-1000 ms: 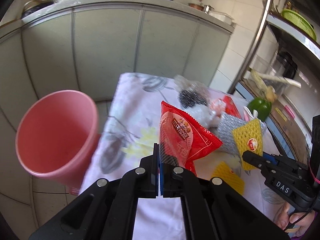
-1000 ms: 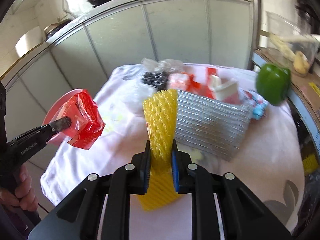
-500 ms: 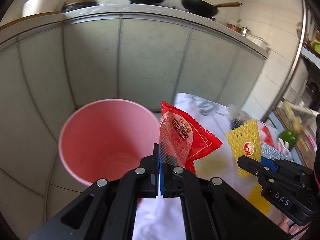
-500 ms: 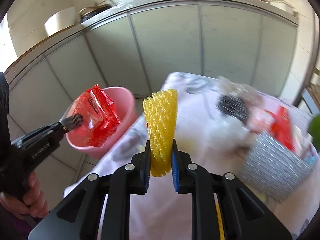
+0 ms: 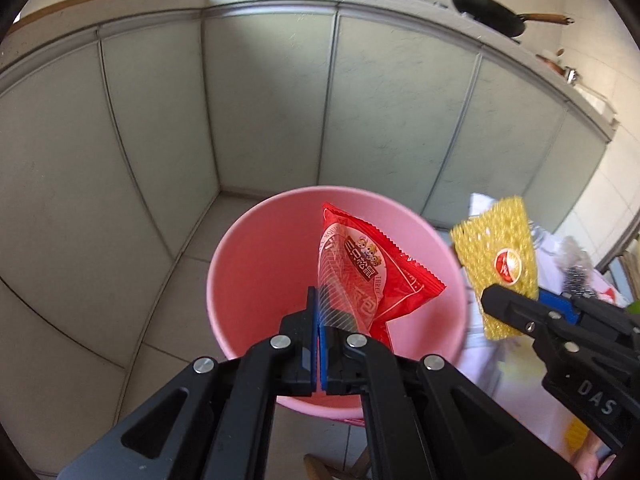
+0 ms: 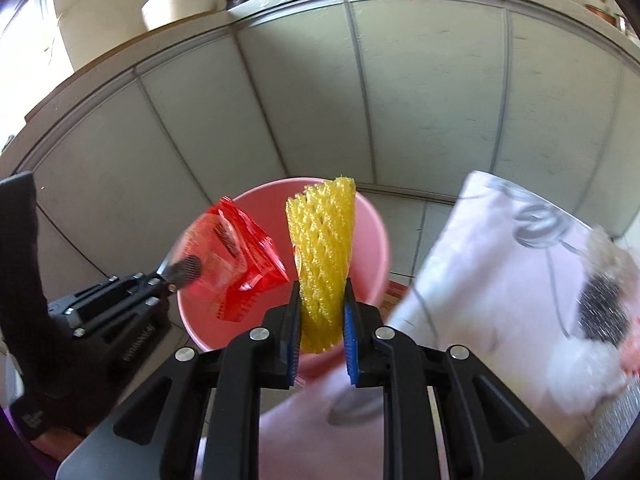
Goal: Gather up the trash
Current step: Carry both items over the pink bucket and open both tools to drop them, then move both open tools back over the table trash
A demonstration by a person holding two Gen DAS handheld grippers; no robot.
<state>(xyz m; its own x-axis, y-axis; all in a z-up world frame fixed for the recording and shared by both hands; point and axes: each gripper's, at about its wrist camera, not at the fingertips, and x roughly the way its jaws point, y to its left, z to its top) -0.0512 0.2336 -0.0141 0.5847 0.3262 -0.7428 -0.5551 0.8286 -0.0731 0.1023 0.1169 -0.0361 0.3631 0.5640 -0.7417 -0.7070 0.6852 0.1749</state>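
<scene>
1. The left gripper (image 5: 319, 322) is clenched on a red snack wrapper (image 5: 372, 276), held at frame centre over the mouth of the pink bin (image 5: 248, 280).
2. The right gripper (image 6: 320, 316) pinches a yellow foam net (image 6: 322, 256), at centre frame by the bin's right rim.
3. Neither piece is dropped yet, and the bin looks empty.
4. More litter, blurred, waits on the table (image 6: 480, 272) at the right edge.
</scene>
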